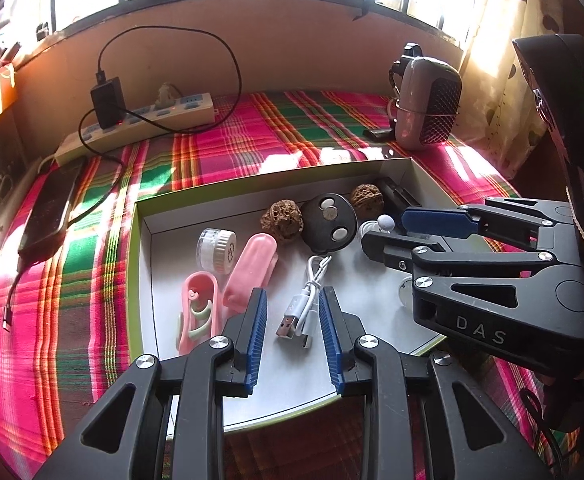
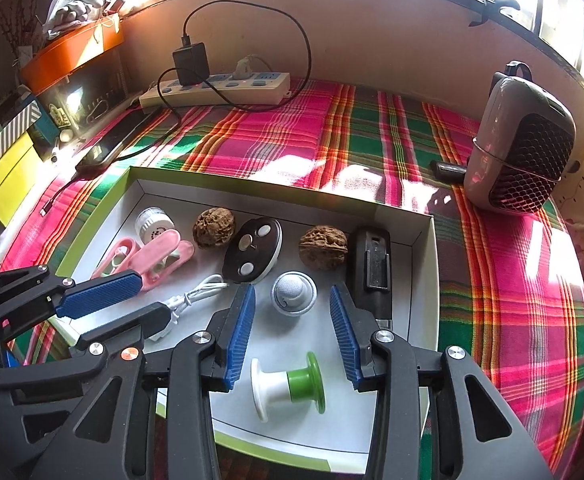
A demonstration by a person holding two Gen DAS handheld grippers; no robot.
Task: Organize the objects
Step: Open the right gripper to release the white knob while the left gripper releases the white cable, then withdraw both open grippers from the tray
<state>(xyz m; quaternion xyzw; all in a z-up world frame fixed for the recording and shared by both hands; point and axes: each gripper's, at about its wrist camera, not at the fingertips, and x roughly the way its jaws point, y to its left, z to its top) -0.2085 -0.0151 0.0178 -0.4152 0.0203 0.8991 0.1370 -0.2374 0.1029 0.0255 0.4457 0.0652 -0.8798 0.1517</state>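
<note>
A shallow white box with a green rim [image 1: 134, 260] [image 2: 92, 224] lies on a plaid cloth. It holds a coiled white USB cable [image 1: 303, 312] [image 2: 196, 292], a white-and-green spool [image 2: 288, 386], a round white knob [image 2: 293, 292], two walnuts [image 2: 214, 227] [image 2: 323, 247], a black disc with silver studs [image 1: 329, 222] [image 2: 254, 250], pink cases [image 1: 248, 272], a small white jar [image 1: 216, 248] and a black clip [image 2: 373, 268]. My left gripper [image 1: 292, 300] [image 2: 154, 298] is open, its pads either side of the cable without touching it. My right gripper [image 2: 292, 296] [image 1: 387, 232] is open over the spool.
A power strip [image 1: 140, 122] [image 2: 216, 90] with a black charger and looping cord sits at the back. A dark phone [image 1: 48, 216] lies to the box's left, and a grey speaker [image 1: 425, 104] [image 2: 519, 140] stands at the back right. Boxes [image 2: 8, 172] stand along the left edge.
</note>
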